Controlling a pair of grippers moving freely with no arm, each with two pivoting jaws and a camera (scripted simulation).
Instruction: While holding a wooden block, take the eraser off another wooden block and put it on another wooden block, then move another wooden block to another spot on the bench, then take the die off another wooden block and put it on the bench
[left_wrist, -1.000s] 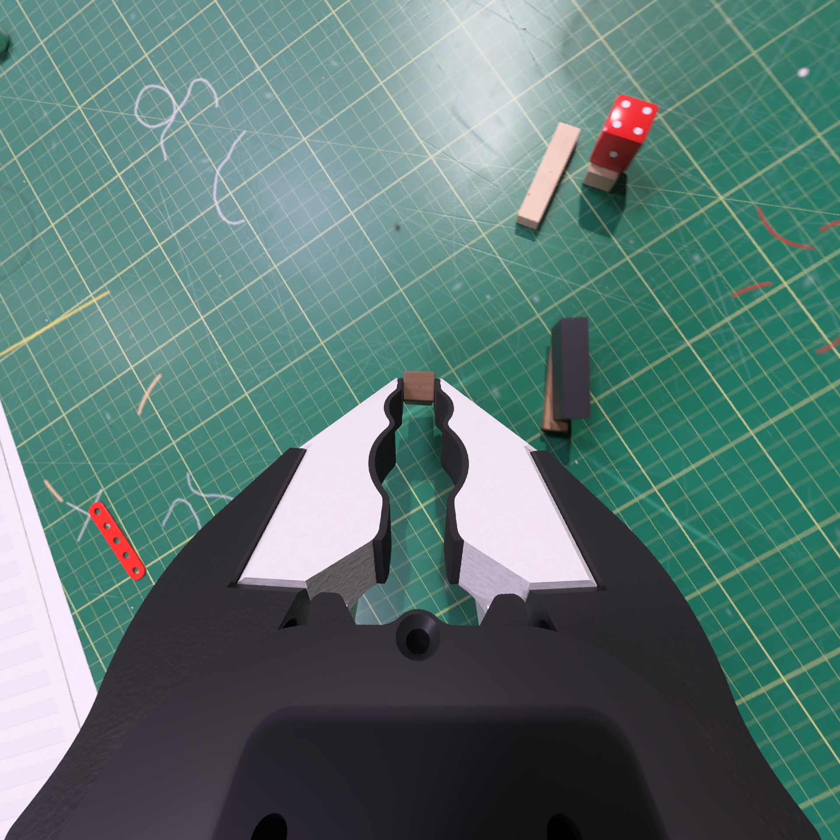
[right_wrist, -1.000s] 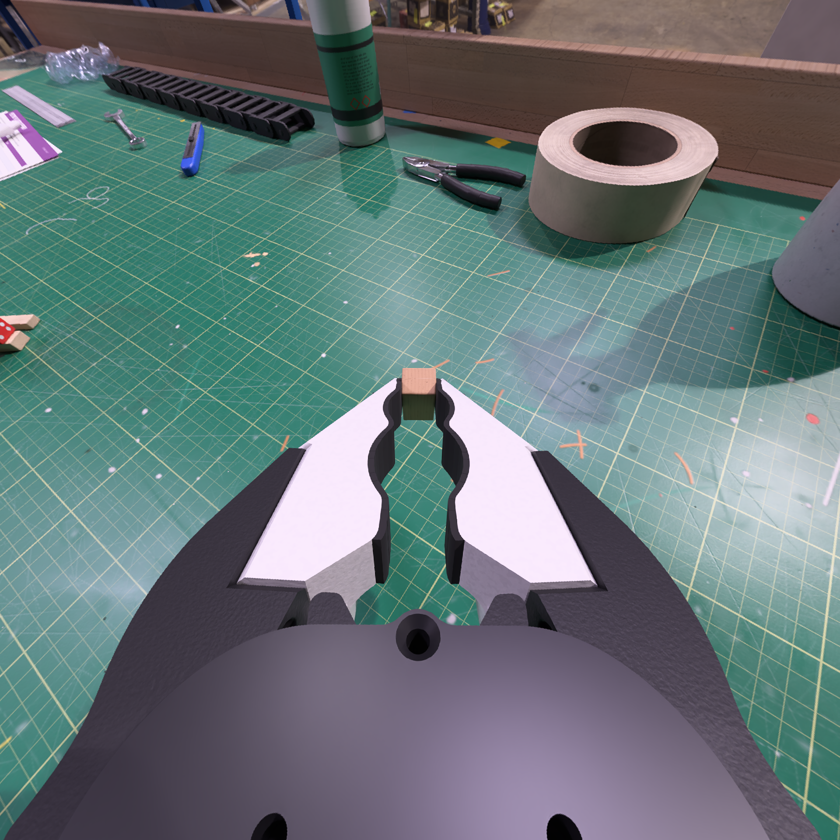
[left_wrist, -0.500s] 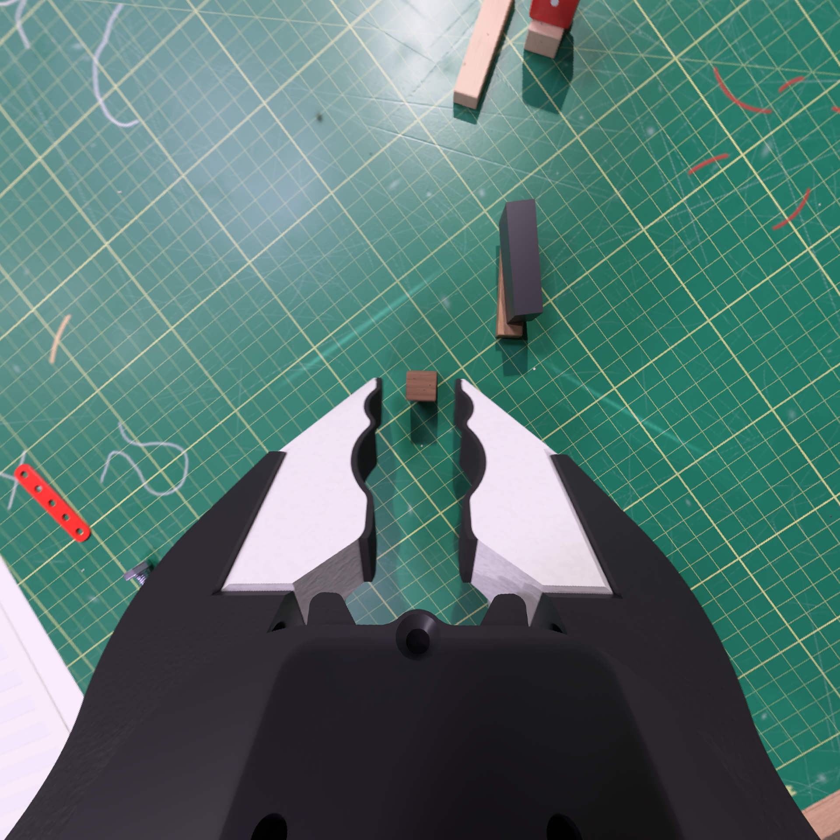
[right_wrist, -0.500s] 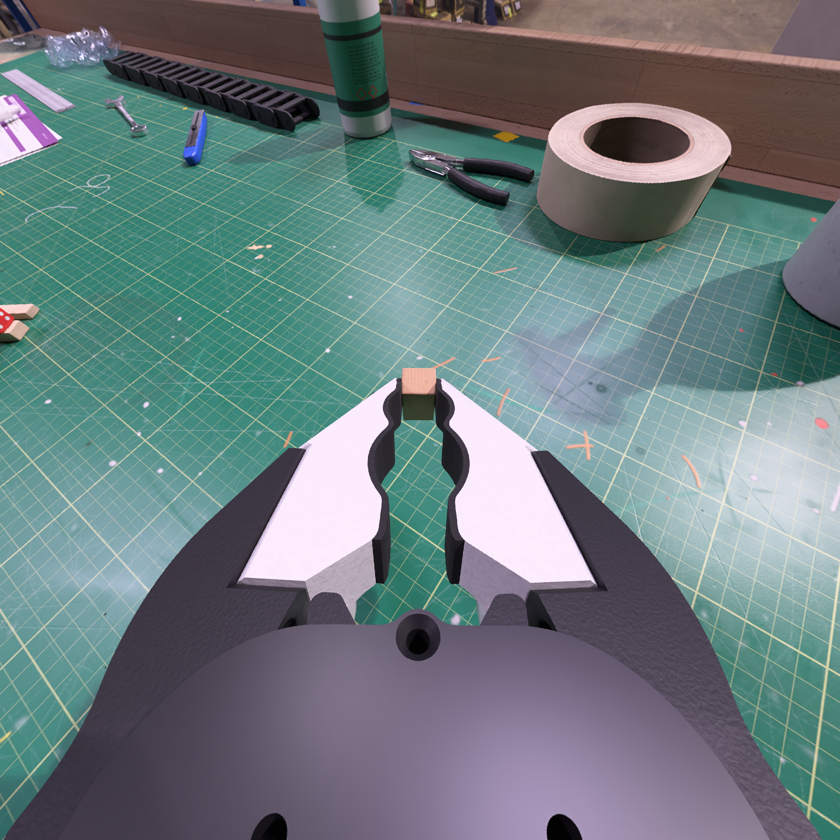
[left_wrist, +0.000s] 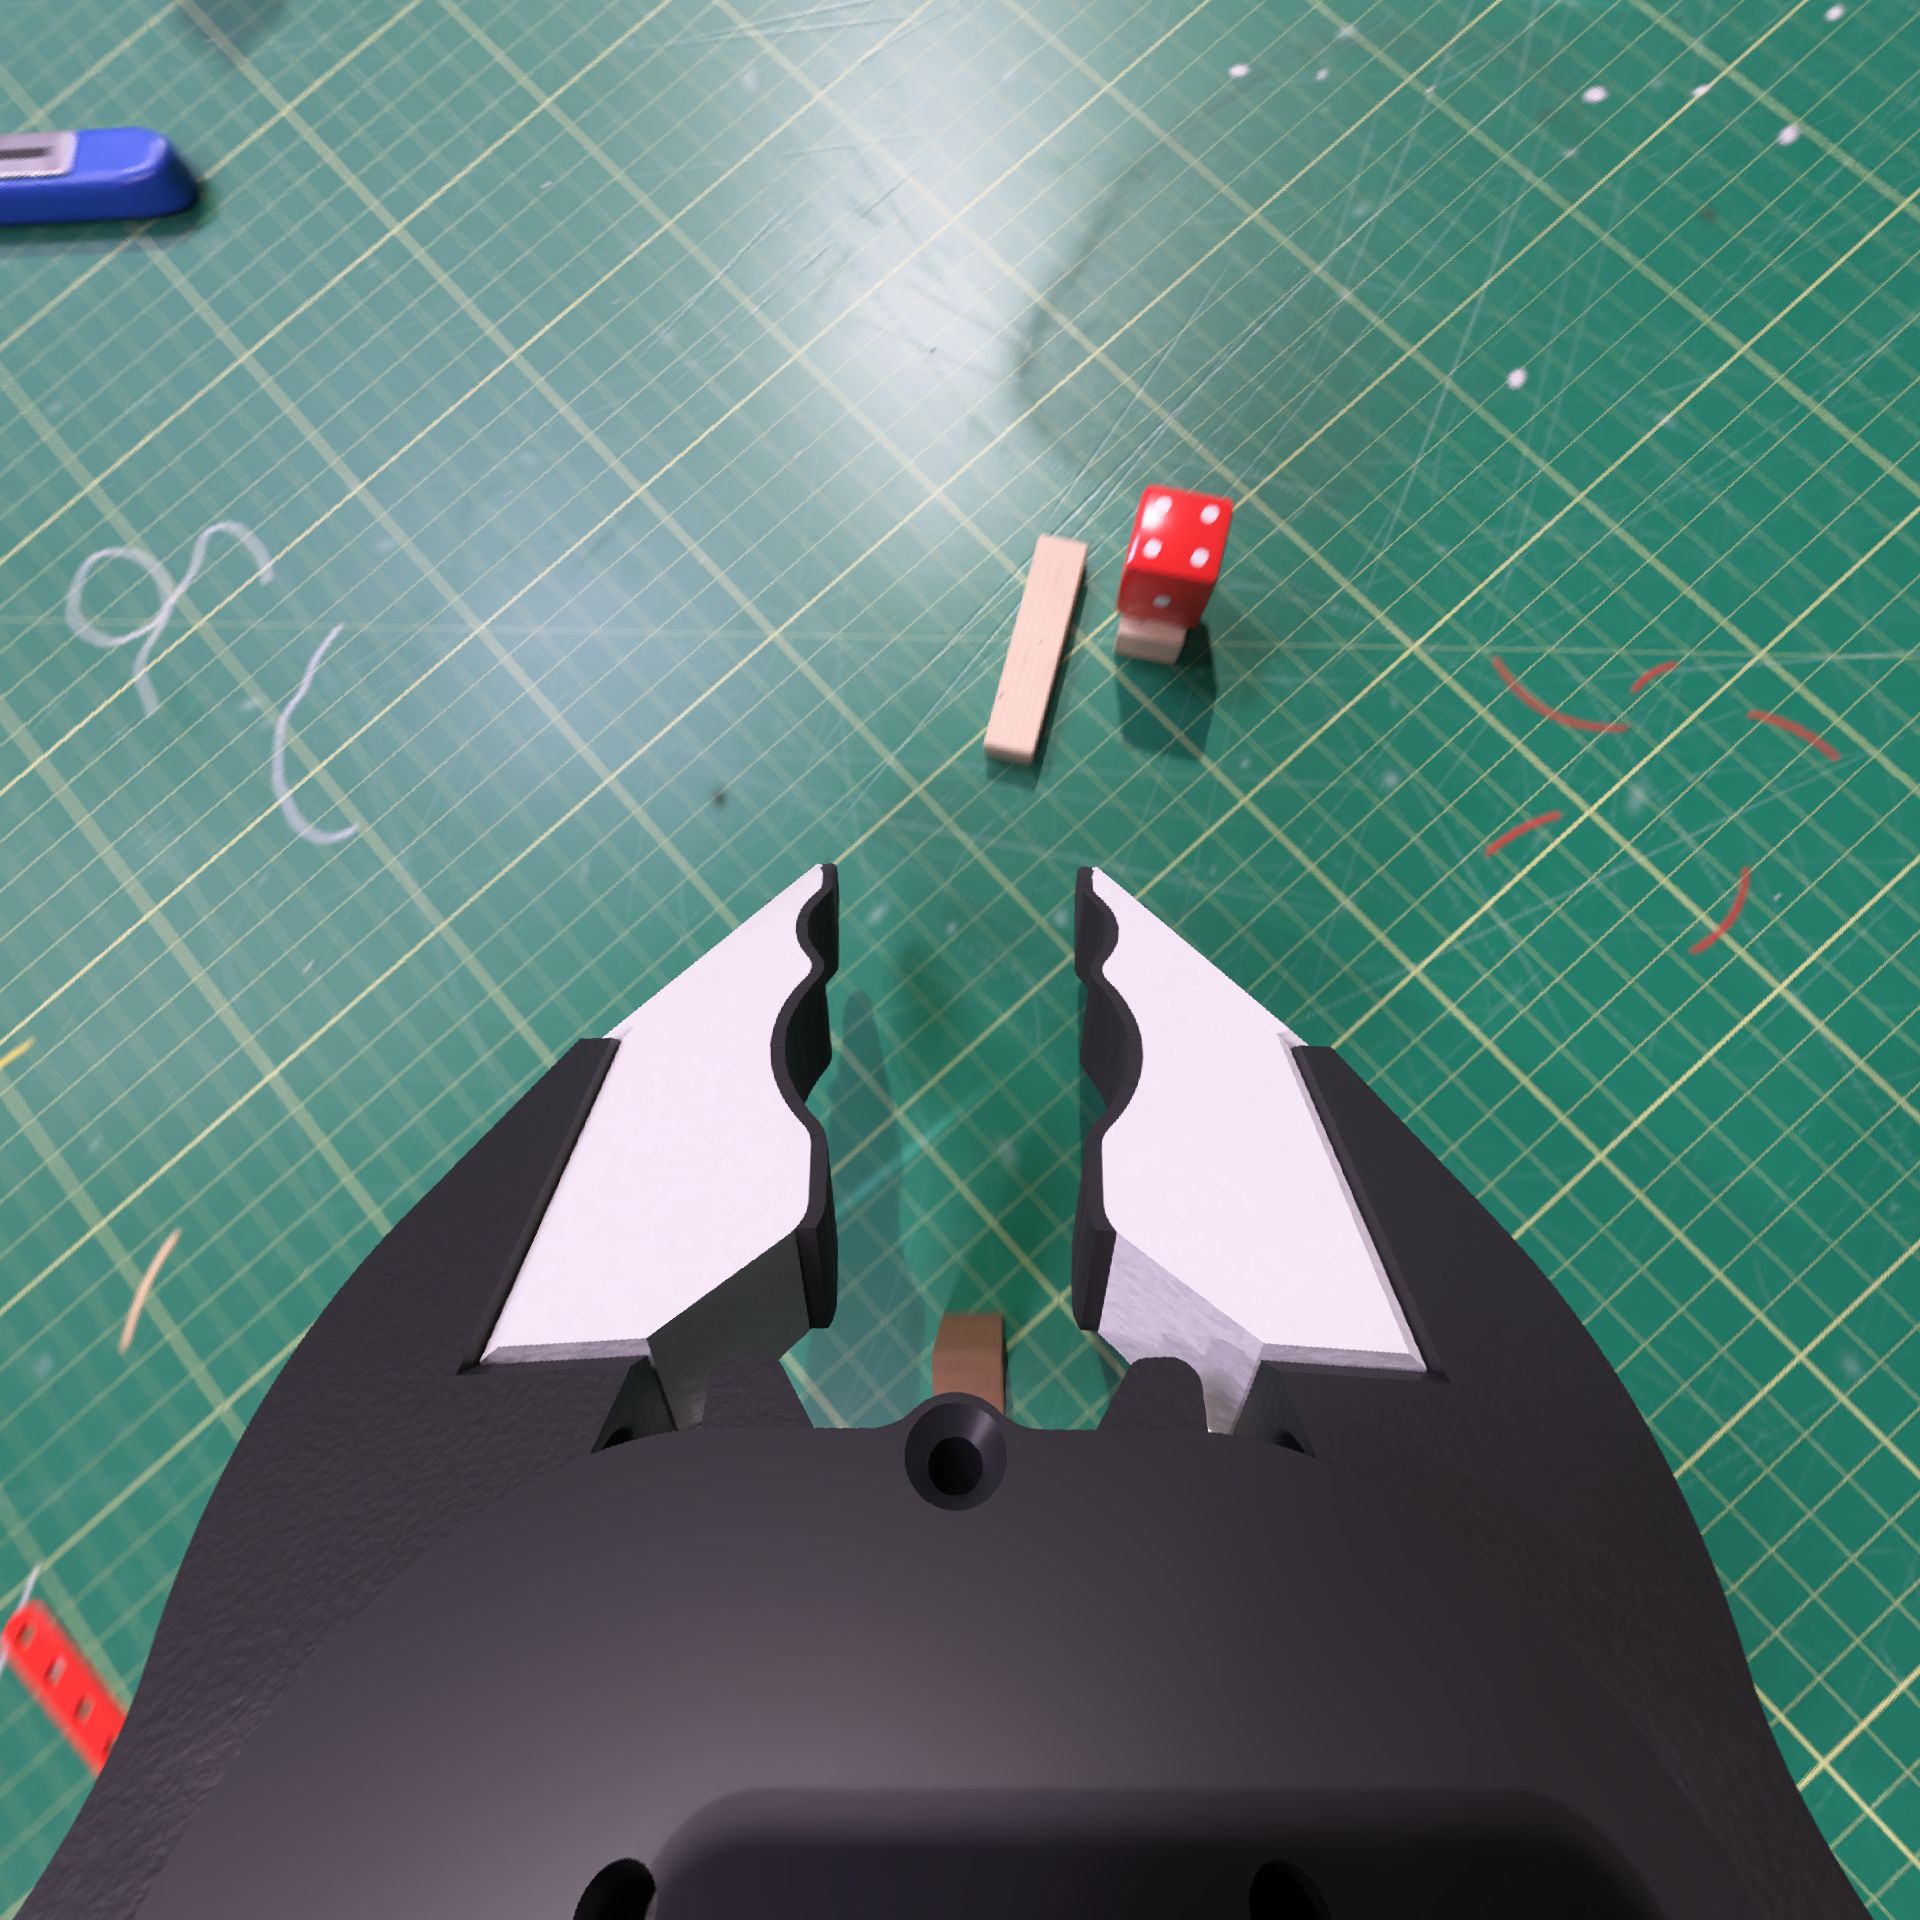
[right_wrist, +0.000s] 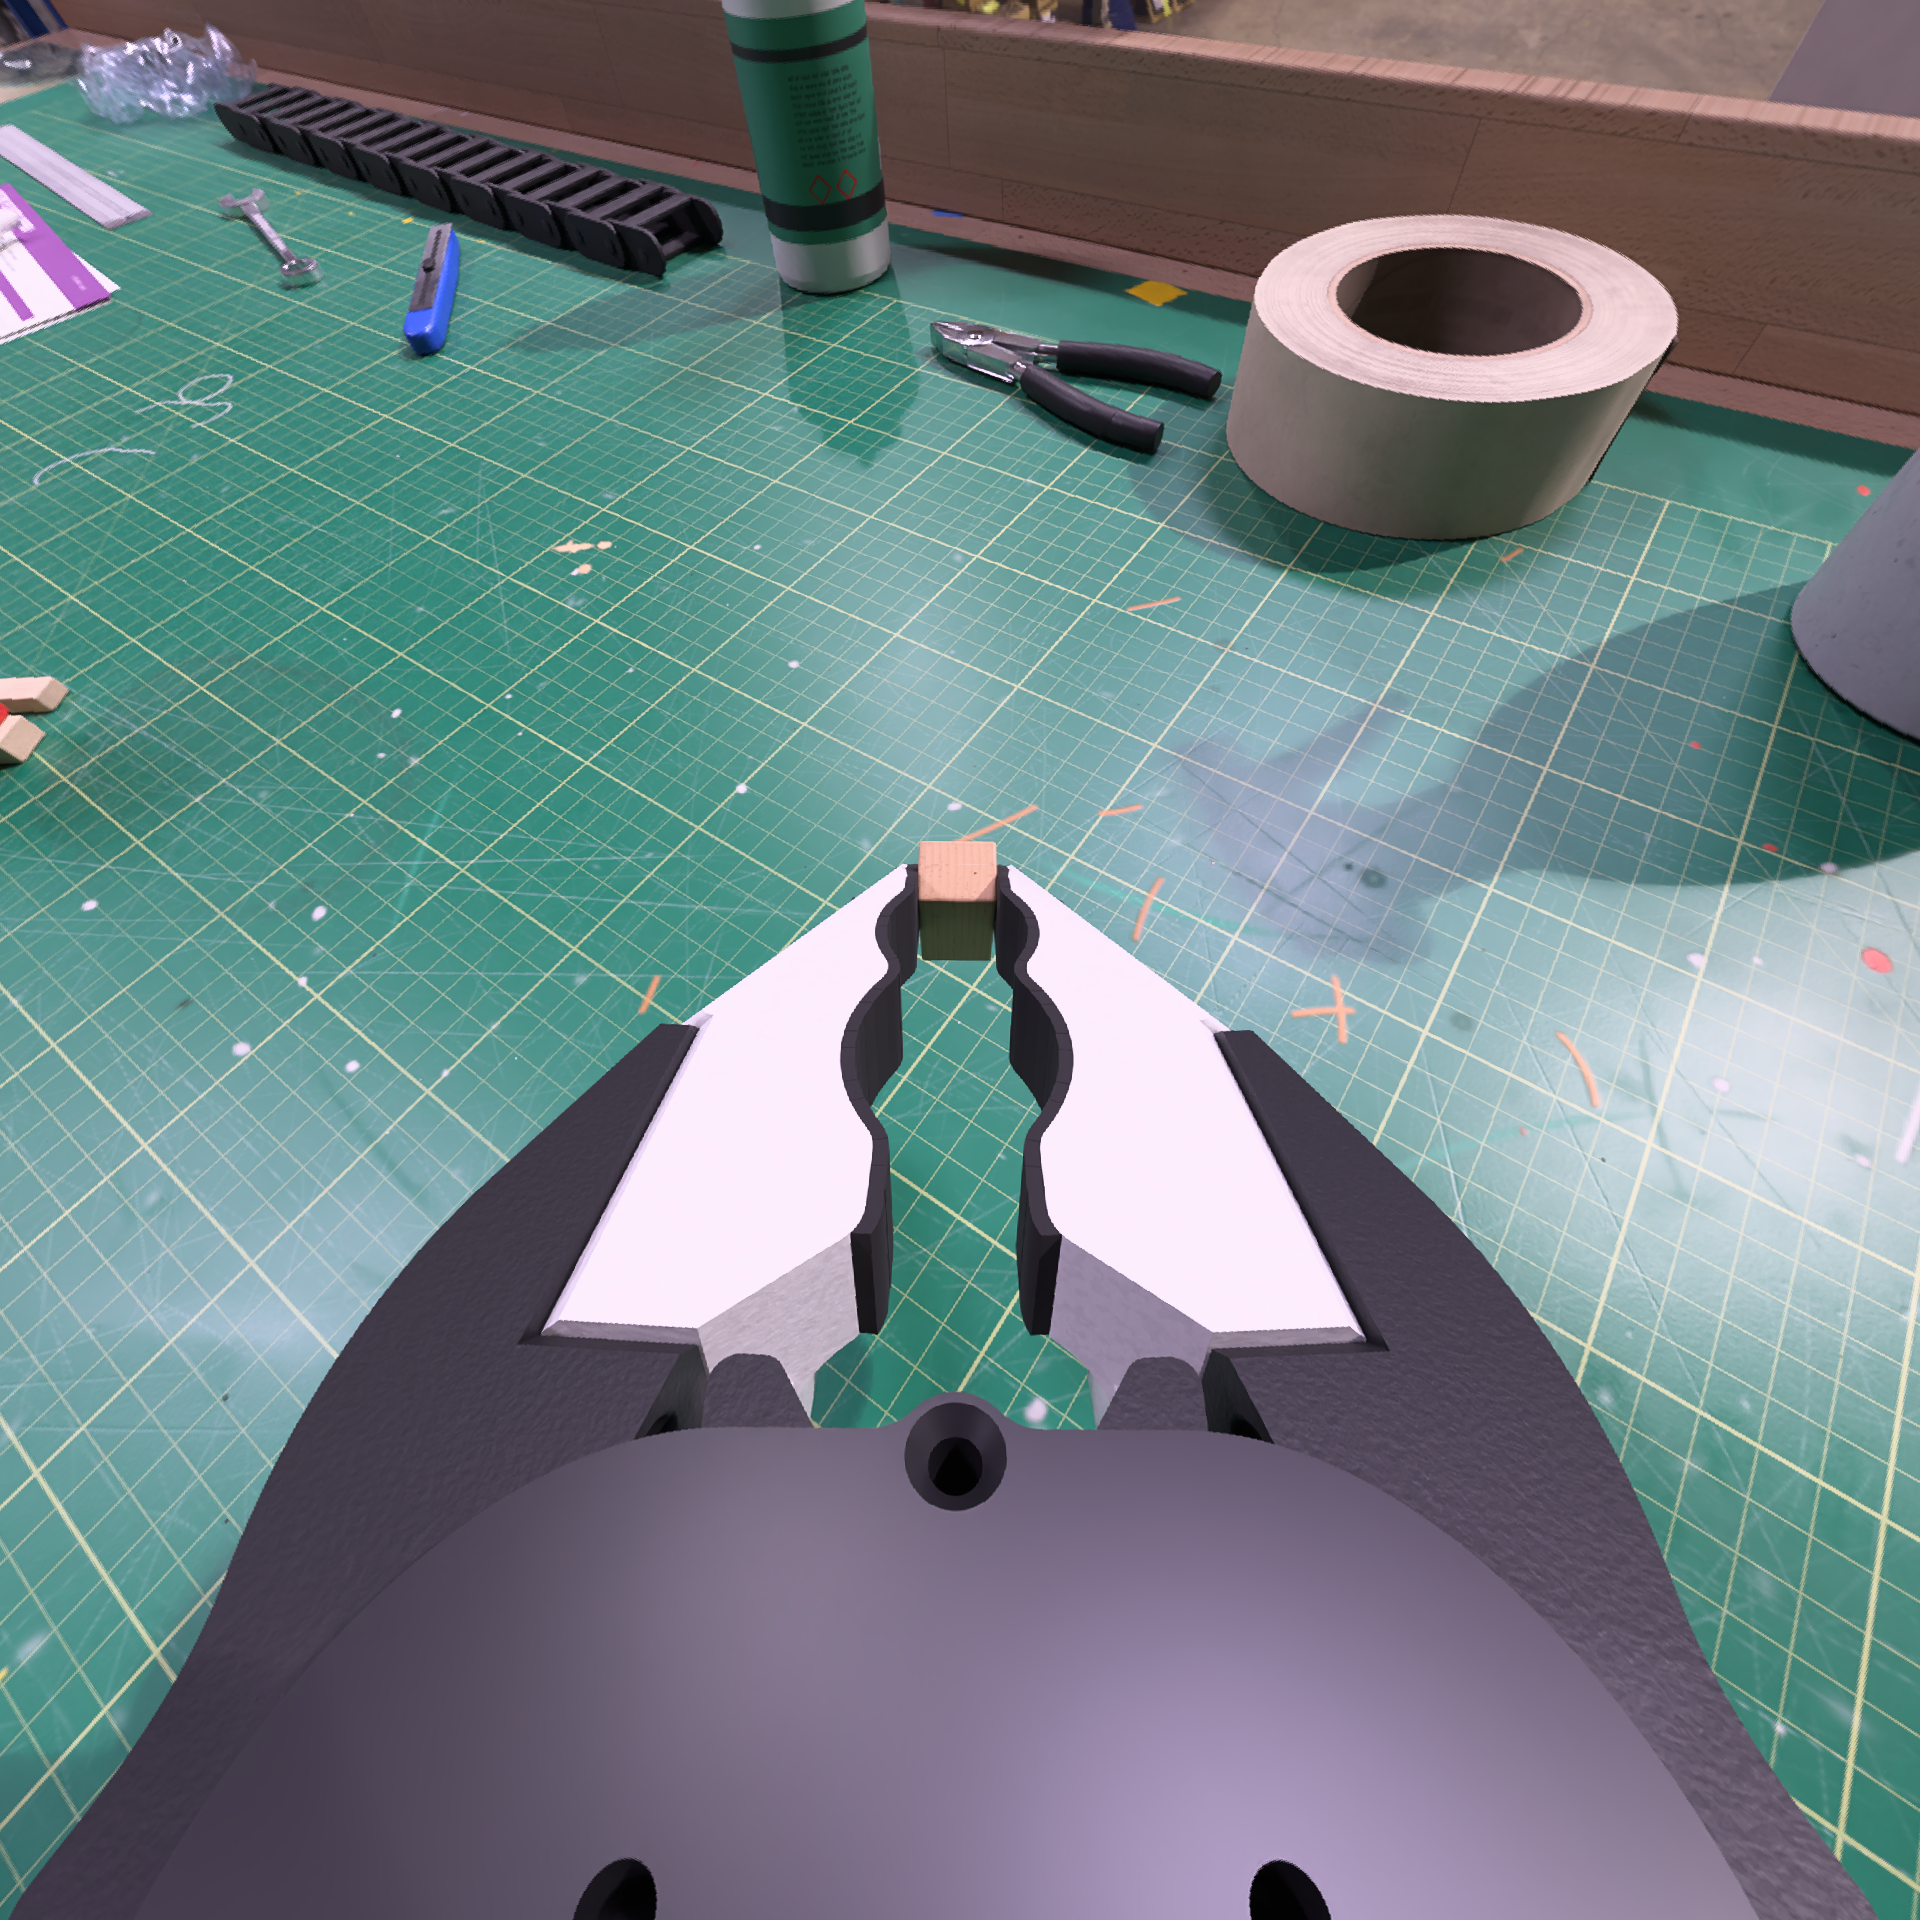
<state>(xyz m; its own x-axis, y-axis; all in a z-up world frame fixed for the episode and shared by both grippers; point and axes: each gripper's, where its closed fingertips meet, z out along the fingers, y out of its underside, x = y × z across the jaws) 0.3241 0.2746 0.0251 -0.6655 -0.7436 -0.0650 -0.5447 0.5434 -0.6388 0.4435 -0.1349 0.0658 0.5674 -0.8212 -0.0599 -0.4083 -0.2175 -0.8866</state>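
My left gripper (left_wrist: 954, 883) is open and empty above the green mat. A small dark brown wooden block (left_wrist: 968, 1361) stands on the mat between the bases of its fingers. Ahead, a red die (left_wrist: 1174, 556) sits on a small pale wooden block (left_wrist: 1146, 639), with a long pale wooden block (left_wrist: 1035, 649) lying just left of it. My right gripper (right_wrist: 957, 883) is shut on a pale wooden block (right_wrist: 957, 873) held above the mat. The eraser is not in view.
A blue utility knife (left_wrist: 99, 175) (right_wrist: 431, 291) lies at the far left. Pliers (right_wrist: 1070, 376), a tape roll (right_wrist: 1449, 369), a green can (right_wrist: 816, 145) and a black cable chain (right_wrist: 468, 192) stand along the back wooden rail. A grey cone (right_wrist: 1870, 613) is at right.
My left gripper let go of the dark brown block, opened wider and pulled back and up; the block now stands on the mat near the finger bases. The right gripper barely moved.
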